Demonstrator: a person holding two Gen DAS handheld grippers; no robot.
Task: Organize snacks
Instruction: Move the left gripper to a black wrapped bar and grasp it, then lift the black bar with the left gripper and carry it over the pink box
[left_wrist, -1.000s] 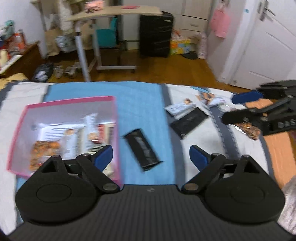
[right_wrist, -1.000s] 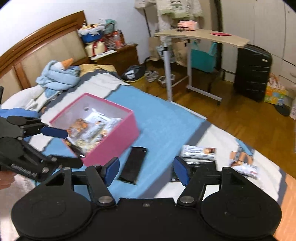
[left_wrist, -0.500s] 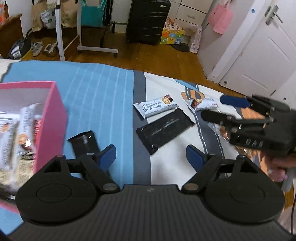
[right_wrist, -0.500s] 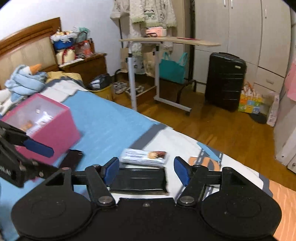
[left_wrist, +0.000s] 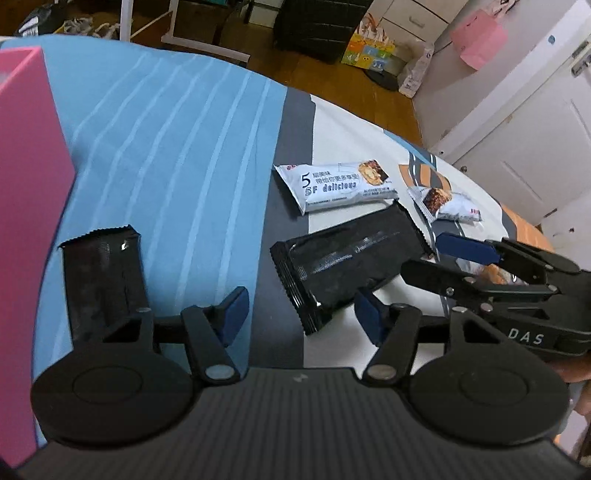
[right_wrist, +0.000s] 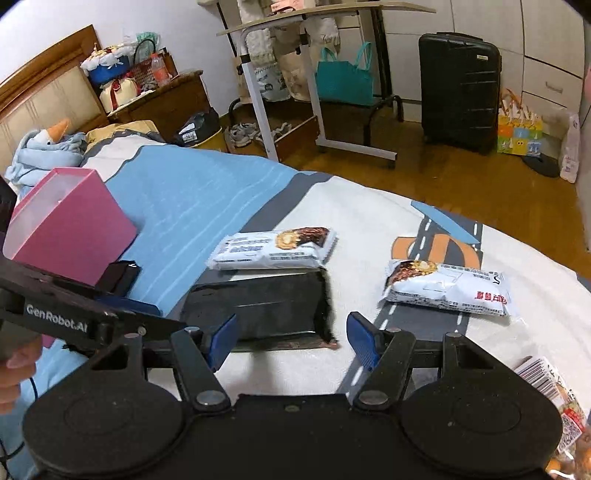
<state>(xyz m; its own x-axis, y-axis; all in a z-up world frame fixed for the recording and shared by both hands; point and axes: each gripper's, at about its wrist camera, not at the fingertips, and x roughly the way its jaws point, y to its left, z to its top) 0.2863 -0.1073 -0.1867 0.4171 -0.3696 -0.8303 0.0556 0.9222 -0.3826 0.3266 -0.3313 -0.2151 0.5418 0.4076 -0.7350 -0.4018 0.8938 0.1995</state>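
Snack packets lie on the bed. A large black packet (left_wrist: 351, 258) (right_wrist: 258, 308) lies just ahead of both grippers. A white packet (left_wrist: 338, 184) (right_wrist: 273, 247) lies behind it, another white packet (left_wrist: 445, 201) (right_wrist: 448, 286) to the right. A second black packet (left_wrist: 101, 277) (right_wrist: 120, 277) lies beside the pink box (left_wrist: 26, 206) (right_wrist: 70, 225). My left gripper (left_wrist: 301, 314) is open and empty, low over the black packet's near end. My right gripper (right_wrist: 290, 338) is open and empty over the same packet; it also shows in the left wrist view (left_wrist: 436, 258).
An orange snack bag (right_wrist: 557, 413) lies at the right under the right gripper. The bed edge drops to a wooden floor with a rolling desk (right_wrist: 317, 74) and a black suitcase (right_wrist: 458, 88). A blue plush toy (right_wrist: 44, 147) lies by the headboard.
Both grippers have swung right, away from the pink box, and moved lower and closer to the large black packet. Both stay open.
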